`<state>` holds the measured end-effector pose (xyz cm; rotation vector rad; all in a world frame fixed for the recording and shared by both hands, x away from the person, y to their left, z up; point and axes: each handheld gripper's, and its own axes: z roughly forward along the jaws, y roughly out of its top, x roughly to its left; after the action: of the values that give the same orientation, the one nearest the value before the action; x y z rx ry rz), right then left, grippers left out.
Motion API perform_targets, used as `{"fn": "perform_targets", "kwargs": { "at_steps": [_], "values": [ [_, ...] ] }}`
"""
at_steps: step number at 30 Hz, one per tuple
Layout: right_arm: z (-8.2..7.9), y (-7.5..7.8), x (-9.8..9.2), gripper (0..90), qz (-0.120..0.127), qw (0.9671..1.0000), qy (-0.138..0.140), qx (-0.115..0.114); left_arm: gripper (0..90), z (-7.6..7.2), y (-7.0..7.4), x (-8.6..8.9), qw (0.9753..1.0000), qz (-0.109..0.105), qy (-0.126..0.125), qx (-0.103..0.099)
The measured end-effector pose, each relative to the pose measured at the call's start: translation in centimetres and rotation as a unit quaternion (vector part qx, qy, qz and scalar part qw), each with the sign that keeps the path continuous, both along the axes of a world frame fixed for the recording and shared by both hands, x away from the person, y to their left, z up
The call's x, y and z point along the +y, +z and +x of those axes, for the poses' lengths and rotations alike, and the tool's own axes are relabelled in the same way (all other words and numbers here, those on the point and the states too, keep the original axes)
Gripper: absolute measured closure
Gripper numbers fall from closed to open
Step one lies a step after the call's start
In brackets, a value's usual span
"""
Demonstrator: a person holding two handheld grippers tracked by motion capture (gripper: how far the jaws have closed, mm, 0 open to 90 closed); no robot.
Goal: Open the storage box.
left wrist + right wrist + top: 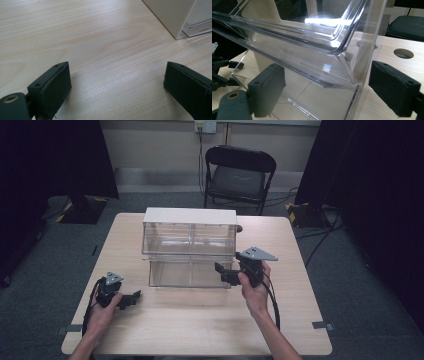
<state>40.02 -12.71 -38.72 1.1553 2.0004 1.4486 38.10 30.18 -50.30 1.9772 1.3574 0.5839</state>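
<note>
Wooden table [200,315]: clear drawer unit [190,247], both drawers empty.

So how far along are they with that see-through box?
Barely begun, it seems. Done: nothing visible; the clear box stands in the middle of the table. In hand: the right claw is open around its lower right corner, gripping nothing. Left: closing on it; the left claw waits open over bare wood.
</note>
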Motion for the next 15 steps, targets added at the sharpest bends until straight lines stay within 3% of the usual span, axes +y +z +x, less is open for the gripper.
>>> {"fn": "perform_targets", "kwargs": {
  "at_steps": [15],
  "values": [
    [0.12, -0.18, 0.15, 13.2, 0.005, 1.0, 0.003, 0.0, 7.0, 0.0, 0.01, 0.0, 1.0, 0.0, 0.0, 0.001]
  ]
}}
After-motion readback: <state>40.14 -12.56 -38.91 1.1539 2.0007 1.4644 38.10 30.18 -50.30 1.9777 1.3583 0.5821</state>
